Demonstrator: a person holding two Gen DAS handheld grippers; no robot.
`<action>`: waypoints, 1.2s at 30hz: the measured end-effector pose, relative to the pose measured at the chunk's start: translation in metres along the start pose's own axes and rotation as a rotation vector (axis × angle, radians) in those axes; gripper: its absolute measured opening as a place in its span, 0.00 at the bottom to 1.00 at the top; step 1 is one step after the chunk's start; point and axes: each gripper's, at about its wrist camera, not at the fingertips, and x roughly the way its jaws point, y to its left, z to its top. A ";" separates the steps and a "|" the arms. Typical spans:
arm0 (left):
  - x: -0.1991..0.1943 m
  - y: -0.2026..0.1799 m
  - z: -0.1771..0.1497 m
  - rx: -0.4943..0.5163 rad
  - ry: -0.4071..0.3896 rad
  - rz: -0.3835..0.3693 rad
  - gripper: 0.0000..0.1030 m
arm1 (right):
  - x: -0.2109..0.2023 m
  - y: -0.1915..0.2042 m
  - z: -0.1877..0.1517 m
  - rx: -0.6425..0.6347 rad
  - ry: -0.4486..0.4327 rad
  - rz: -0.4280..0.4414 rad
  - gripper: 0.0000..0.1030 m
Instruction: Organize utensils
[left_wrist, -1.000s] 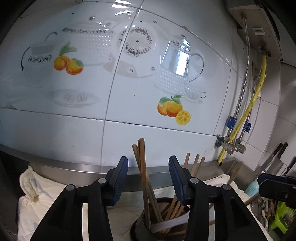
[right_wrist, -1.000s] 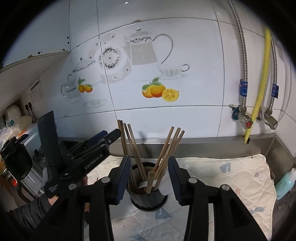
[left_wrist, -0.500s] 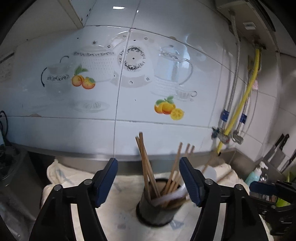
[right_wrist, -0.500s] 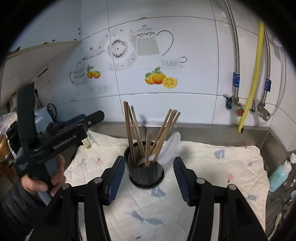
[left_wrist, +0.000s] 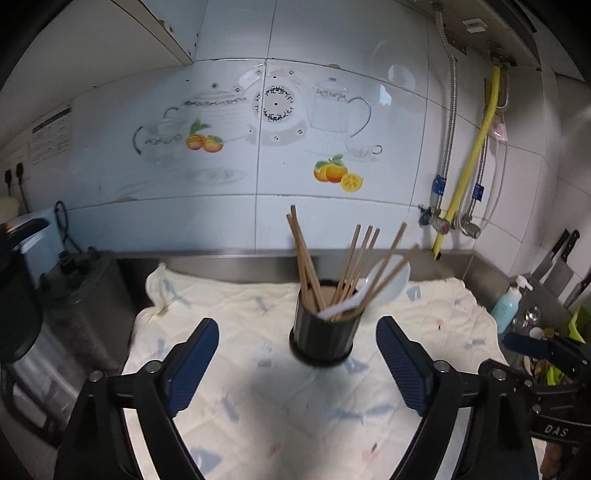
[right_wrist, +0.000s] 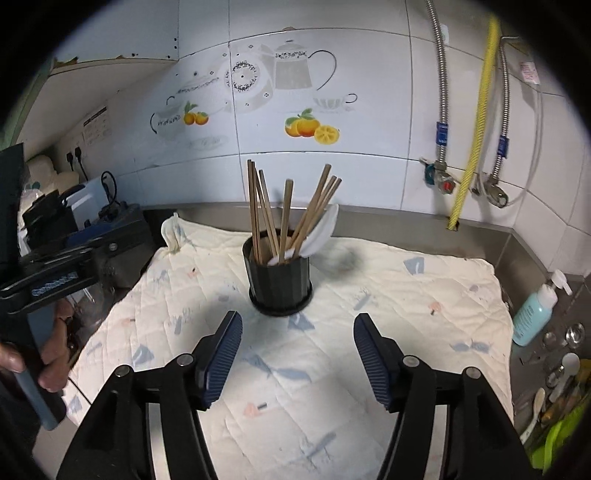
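Black ribbed holder (right_wrist: 279, 282) (white spoon (right_wrist: 322, 230)), brown chopsticks (right_wrist: 258, 214).

chopsticks (right_wrist: 258, 214) and spoon (right_wrist: 321, 230) in holder (right_wrist: 279, 277), holder on cloth (right_wrist: 406, 295)

Both grippers' jaws wide, empty.

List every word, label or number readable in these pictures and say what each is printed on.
"DAS": white letters on the right gripper body, low in the left wrist view.
Wall notice: too small to read.
Label on the left gripper body: blurred.
Pink hose tag: unreadable.
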 end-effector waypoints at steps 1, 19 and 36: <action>-0.007 0.000 -0.004 0.002 0.000 0.007 0.96 | -0.004 0.000 -0.004 0.000 0.000 -0.002 0.72; -0.084 0.004 -0.079 0.018 0.119 0.094 1.00 | -0.038 0.002 -0.048 0.014 0.019 -0.014 0.80; -0.083 -0.005 -0.094 0.043 0.168 0.081 1.00 | -0.048 0.007 -0.066 0.011 0.037 -0.040 0.82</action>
